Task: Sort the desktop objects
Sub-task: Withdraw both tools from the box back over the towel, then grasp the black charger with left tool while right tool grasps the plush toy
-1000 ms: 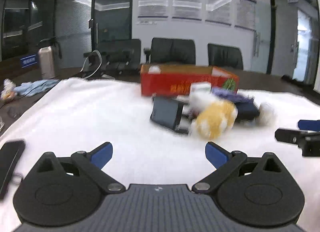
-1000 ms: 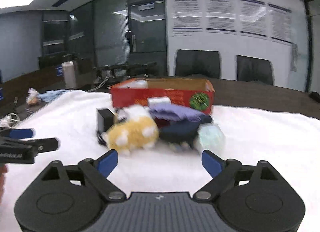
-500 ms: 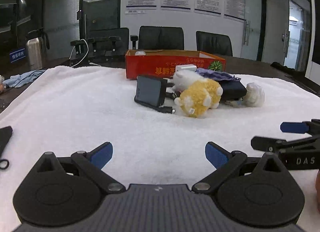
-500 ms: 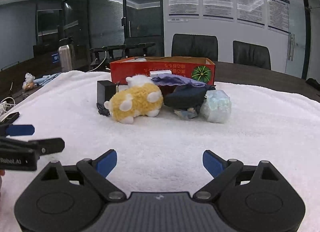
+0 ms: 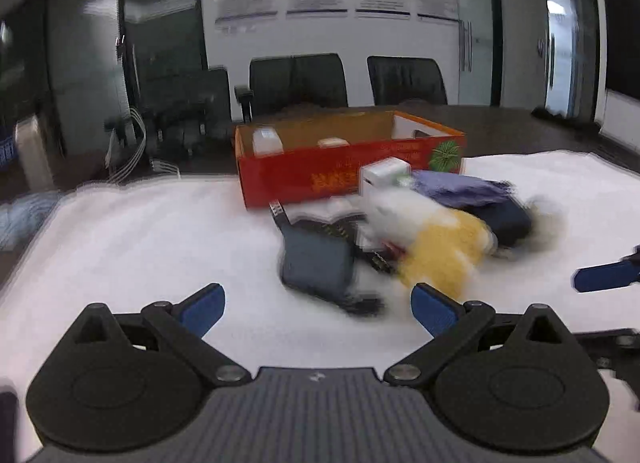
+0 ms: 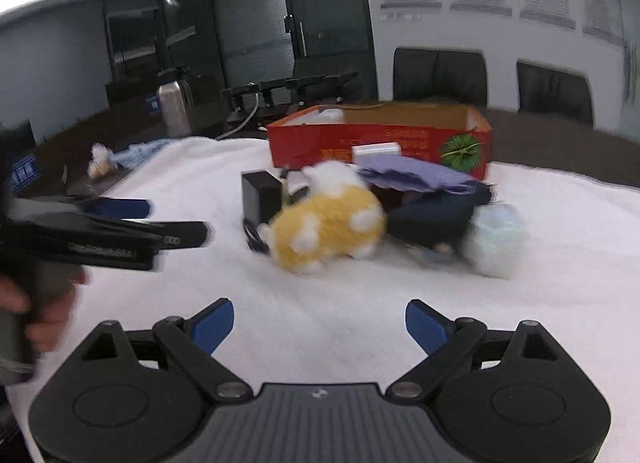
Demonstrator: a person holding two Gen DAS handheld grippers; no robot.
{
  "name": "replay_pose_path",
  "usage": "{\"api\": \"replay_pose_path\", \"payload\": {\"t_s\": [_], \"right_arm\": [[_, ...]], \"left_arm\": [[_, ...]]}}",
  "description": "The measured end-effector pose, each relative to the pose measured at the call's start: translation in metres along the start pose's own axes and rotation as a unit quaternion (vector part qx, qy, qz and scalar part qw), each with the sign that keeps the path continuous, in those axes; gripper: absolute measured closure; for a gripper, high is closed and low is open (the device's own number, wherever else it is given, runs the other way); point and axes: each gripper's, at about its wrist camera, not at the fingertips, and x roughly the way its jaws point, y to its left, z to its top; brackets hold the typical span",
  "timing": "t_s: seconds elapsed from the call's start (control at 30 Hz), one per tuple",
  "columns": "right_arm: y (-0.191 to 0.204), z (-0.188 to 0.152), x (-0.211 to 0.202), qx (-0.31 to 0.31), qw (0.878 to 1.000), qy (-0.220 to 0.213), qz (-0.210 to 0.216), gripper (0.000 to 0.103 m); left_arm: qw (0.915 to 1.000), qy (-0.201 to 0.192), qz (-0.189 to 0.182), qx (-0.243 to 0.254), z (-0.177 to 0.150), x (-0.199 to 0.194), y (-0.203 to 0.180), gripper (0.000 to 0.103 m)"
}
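Note:
A pile lies on the white towel (image 6: pixel 560 283) in front of an open red cardboard box (image 6: pixel 380 139) (image 5: pixel 348 159). In it are a yellow and white plush toy (image 6: pixel 324 223) (image 5: pixel 440 255), a black power adapter (image 6: pixel 260 199) (image 5: pixel 316 267), a white charger block (image 6: pixel 376 151), a purple cloth (image 6: pixel 416 175), a dark pouch (image 6: pixel 436 219) and a pale crumpled packet (image 6: pixel 496 239). My left gripper (image 5: pixel 318 309) (image 6: pixel 176 220) is open and empty, just short of the adapter. My right gripper (image 6: pixel 319 325) is open and empty, nearer than the plush toy.
A hand (image 6: pixel 40 303) holds the left gripper's handle. A steel flask (image 6: pixel 174 107), cables, a blue cloth and a small toy (image 6: pixel 100 159) sit on the dark table to the left. Black chairs (image 6: pixel 440 71) stand behind the box, which holds small white items.
The left gripper has moved in toward the pile, so the adapter and plush now look larger and closer. The right view has swung slightly. Both grippers stay open and empty.

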Motion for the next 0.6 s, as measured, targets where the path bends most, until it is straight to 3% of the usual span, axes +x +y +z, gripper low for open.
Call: {"api": "replay_pose_path", "payload": {"t_s": [0.1, 0.23, 0.3, 0.4, 0.5, 0.6], "right_arm": [[-0.002, 0.02, 0.031, 0.033, 0.999, -0.003, 0.005, 0.012], [-0.012, 0.035, 0.07, 0.116, 0.993, 0.017, 0.009, 0.019], [-0.015, 0.038, 0.082, 0.144, 0.989, 0.025, 0.003, 0.02], [-0.017, 0.037, 0.095, 0.155, 0.988, 0.02, -0.002, 0.028], [-0.016, 0.039, 0.094, 0.127, 0.992, 0.013, 0.019, 0.057], [-0.014, 0.046, 0.082, 0.07, 0.998, 0.006, -0.001, 0.069]], "left_arm": [[0.9998, -0.012, 0.016, 0.0, 0.014, 0.04, 0.009, 0.001], [0.9966, -0.006, -0.059, -0.058, 0.014, 0.079, 0.031, 0.005], [0.9929, -0.004, -0.088, -0.08, 0.009, 0.084, 0.036, 0.014], [0.9923, -0.01, -0.107, -0.062, 0.001, 0.085, 0.032, 0.031], [0.9922, -0.016, -0.107, -0.063, -0.001, 0.083, 0.029, 0.037], [0.9916, -0.013, -0.106, -0.073, -0.001, 0.08, 0.031, 0.038]]}}
